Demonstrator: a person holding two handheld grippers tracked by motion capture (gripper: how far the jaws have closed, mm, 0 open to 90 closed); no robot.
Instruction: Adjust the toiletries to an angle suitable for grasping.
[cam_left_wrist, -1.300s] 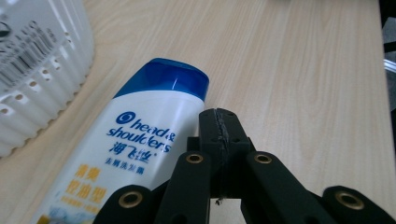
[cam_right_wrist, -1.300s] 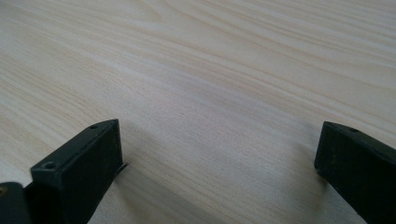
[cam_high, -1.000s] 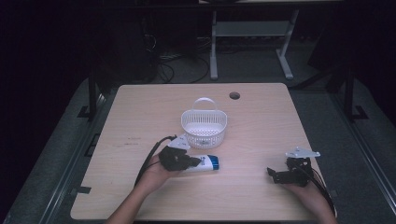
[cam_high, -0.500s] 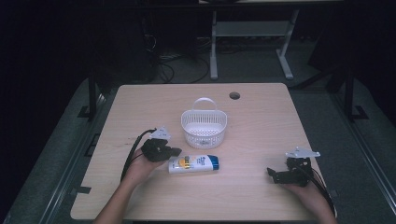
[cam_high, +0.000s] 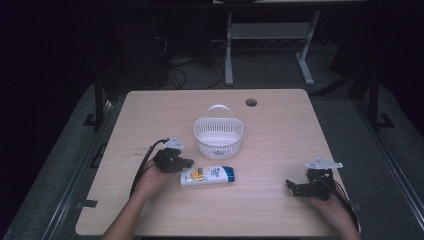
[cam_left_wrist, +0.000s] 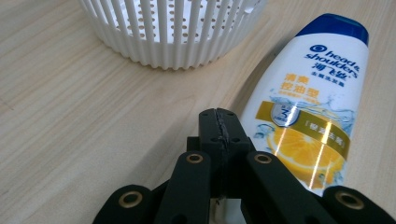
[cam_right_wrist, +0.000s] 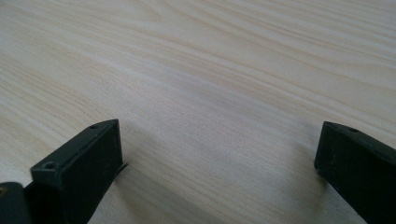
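A white shampoo bottle (cam_high: 207, 175) with a blue cap and an orange label lies on its side near the middle of the wooden table (cam_high: 280, 135). Behind it stands a white slotted basket (cam_high: 218, 137) with a handle. My left gripper (cam_high: 186, 162) rests just left of the bottle, jaws shut with nothing between them. In the left gripper view the closed tips (cam_left_wrist: 219, 122) sit beside the bottle (cam_left_wrist: 308, 102), with the basket (cam_left_wrist: 168, 32) further off. My right gripper (cam_high: 290, 187) stays at the table's right front; its jaws (cam_right_wrist: 217, 154) stand wide open over bare wood.
A round cable hole (cam_high: 251, 102) is in the table's far edge, right of centre. Dark floor, cables and a metal stand's legs (cam_high: 305, 65) lie beyond the table. Bare wood stretches across the left and far right of the tabletop.
My left gripper has pulled back to the left, off the shampoo bottle, and now sits beside its end. The bottle lies uncovered. My right gripper has kept still.
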